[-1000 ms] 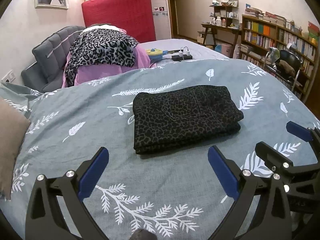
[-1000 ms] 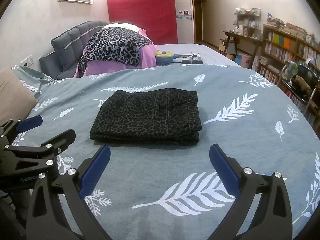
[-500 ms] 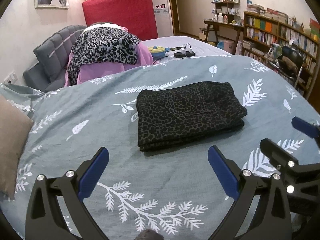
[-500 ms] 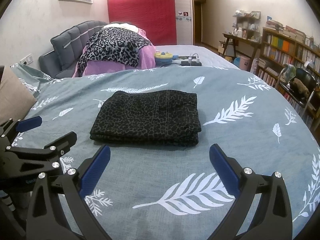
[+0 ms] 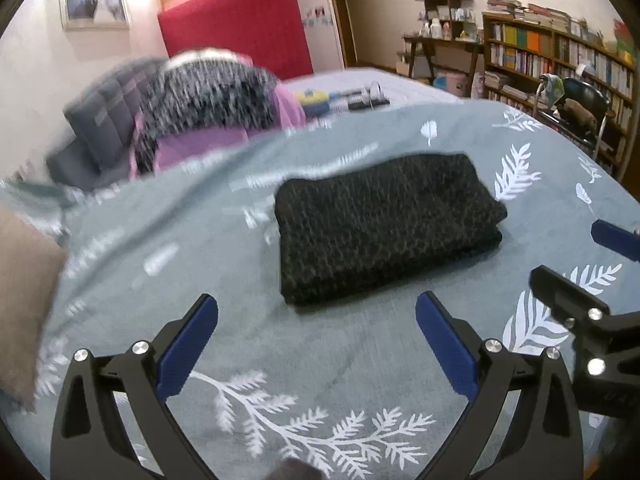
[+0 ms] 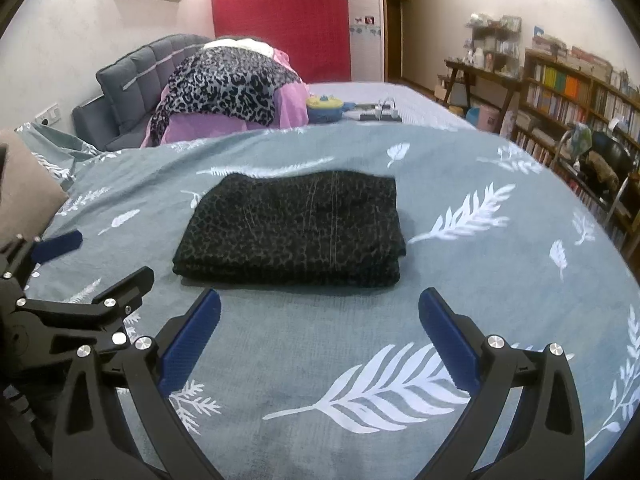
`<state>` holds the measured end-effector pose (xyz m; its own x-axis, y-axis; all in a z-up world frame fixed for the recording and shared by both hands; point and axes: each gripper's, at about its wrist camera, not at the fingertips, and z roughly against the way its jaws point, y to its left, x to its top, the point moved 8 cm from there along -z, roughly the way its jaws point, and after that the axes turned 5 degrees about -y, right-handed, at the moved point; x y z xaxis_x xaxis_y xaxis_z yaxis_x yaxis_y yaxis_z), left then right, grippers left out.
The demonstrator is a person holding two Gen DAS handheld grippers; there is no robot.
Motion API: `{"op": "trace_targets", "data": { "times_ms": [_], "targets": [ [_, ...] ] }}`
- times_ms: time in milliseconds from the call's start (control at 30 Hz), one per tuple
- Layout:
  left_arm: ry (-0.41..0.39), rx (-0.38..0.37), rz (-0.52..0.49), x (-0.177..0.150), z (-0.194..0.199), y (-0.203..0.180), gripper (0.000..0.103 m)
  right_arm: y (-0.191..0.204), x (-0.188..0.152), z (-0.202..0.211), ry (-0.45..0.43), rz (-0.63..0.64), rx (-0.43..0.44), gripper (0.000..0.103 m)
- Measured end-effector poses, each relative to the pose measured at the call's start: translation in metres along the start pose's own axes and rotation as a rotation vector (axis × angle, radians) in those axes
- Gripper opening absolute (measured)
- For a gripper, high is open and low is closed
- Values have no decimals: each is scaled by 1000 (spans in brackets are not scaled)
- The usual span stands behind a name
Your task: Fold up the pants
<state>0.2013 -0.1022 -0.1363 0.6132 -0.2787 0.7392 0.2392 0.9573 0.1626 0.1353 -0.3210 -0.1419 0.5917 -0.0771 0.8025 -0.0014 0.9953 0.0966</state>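
The dark leopard-print pants [image 5: 384,224] lie folded into a compact rectangle on the grey-green leaf-print bedspread [image 5: 280,360]; they also show in the right wrist view [image 6: 296,224]. My left gripper [image 5: 316,336] is open and empty, held a little short of the near edge of the pants. My right gripper [image 6: 320,332] is open and empty, also just short of the near edge. The right gripper shows at the right of the left wrist view [image 5: 600,276], and the left gripper at the left of the right wrist view [image 6: 80,264].
A pile of pink and leopard-print clothes [image 6: 232,92] lies at the far side, before a grey headboard [image 6: 132,84]. A yellow-blue toy [image 6: 326,106] and a power strip [image 6: 380,114] lie beyond. A tan pillow [image 6: 24,184] sits left. Bookshelves and a chair [image 6: 600,160] stand right.
Both grippers have drawn slightly nearer to the folded pants and the left view has swung, blurring it. The pants have not moved. Both grippers stay open.
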Motion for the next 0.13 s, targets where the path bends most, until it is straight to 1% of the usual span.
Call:
{"op": "trace_targets", "data": {
  "times_ms": [33, 67, 100, 133],
  "targets": [
    [37, -12, 19, -9, -13, 6, 98, -1, -5, -6, 19, -7, -3, 100],
    [79, -2, 32, -20, -28, 16, 98, -5, -14, -14, 48, -18, -7, 100],
    [112, 16, 44, -29, -39, 27, 98, -7, -21, -20, 68, -23, -9, 100],
    [159, 56, 74, -44, -56, 51, 98, -11, -29, -26, 91, -28, -15, 100]
  ]
}}
